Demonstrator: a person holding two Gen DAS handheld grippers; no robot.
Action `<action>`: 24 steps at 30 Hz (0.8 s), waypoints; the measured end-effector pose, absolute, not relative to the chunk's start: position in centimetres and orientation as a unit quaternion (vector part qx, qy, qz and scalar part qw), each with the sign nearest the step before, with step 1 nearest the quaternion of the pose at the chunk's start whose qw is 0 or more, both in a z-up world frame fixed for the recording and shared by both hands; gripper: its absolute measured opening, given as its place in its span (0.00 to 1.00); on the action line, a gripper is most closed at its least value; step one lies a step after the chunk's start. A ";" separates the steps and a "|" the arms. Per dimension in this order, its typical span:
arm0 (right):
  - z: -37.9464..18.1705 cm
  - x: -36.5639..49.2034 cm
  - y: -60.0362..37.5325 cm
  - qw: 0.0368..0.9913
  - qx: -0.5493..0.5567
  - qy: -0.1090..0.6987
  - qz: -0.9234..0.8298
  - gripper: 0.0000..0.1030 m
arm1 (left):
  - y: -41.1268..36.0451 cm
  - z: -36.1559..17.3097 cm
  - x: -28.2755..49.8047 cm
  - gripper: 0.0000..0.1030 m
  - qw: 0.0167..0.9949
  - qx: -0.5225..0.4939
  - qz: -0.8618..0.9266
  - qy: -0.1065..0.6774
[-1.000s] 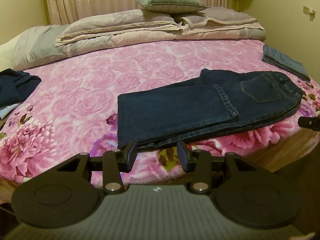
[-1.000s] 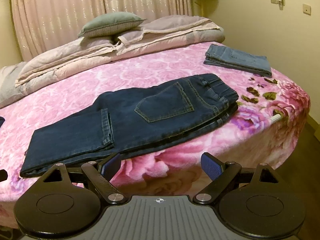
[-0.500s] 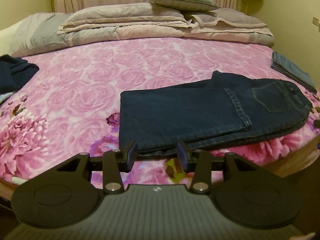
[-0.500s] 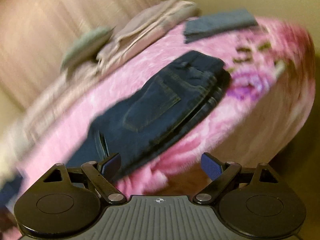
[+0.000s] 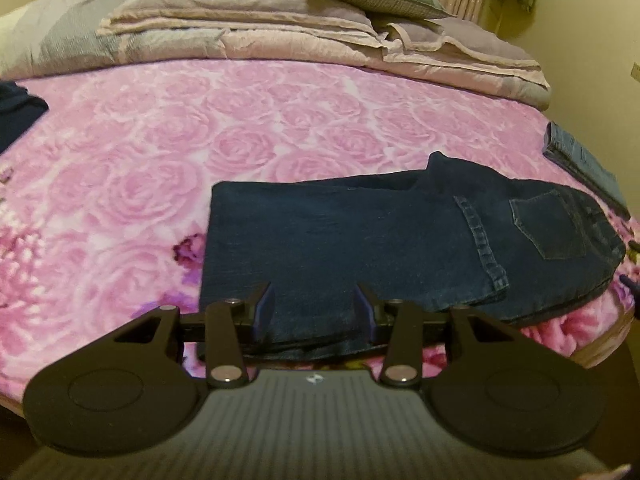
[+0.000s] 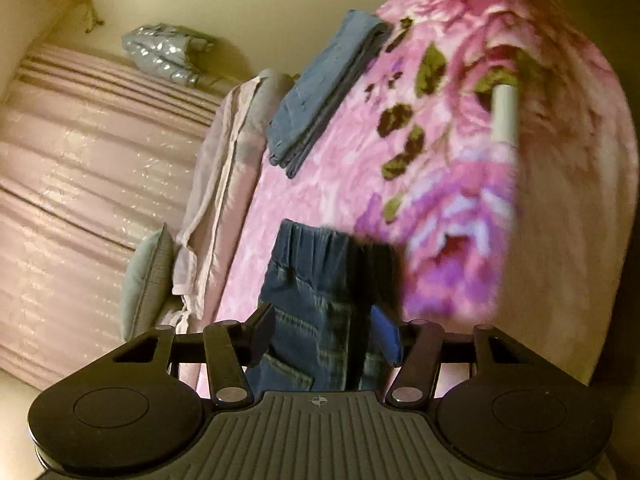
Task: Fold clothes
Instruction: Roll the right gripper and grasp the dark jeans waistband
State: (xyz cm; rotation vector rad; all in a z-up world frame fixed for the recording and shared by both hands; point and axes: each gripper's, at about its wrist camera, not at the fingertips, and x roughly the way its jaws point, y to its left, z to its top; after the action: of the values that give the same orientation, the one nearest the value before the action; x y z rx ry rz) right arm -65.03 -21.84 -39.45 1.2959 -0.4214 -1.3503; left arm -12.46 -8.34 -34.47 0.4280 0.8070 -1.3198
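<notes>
Both tongs, left tongs (image 5: pixel 314 310) and right tongs (image 6: pixel 322 334) closing, straddle dark jeans (image 5: pixel 360 240).

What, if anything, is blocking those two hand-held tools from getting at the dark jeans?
Nothing visible. The dark jeans already lie between the fingers of the left tool at the folded leg end, and the right tool, now closing, has the waistband end between its fingers.

Home bedroom, bed with pink rose blanket (image 5: pixel 280 120), stacked pillows (image 5: pixel 248 12), curtains (image 6: pixel 80 152)
</notes>
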 end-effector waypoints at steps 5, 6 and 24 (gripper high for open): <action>-40.0 -64.5 -23.4 0.585 0.544 -0.143 -0.584 0.23 | -9.8 -35.9 -11.3 0.38 0.689 0.176 -0.586 0.388; -40.0 -64.5 -23.5 0.587 0.544 -0.131 -0.585 0.19 | -10.1 -36.1 -11.1 0.38 0.688 0.174 -0.586 0.391; -41.2 -65.5 -21.2 0.571 0.585 -0.146 -0.557 0.64 | -10.7 -37.2 -9.1 0.34 0.681 0.162 -0.584 0.412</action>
State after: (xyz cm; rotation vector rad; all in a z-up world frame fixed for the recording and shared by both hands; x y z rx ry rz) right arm -65.50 -21.21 -41.17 1.3723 -0.3425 -1.3063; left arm -9.07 -10.74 -37.24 0.3634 0.9253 -1.3099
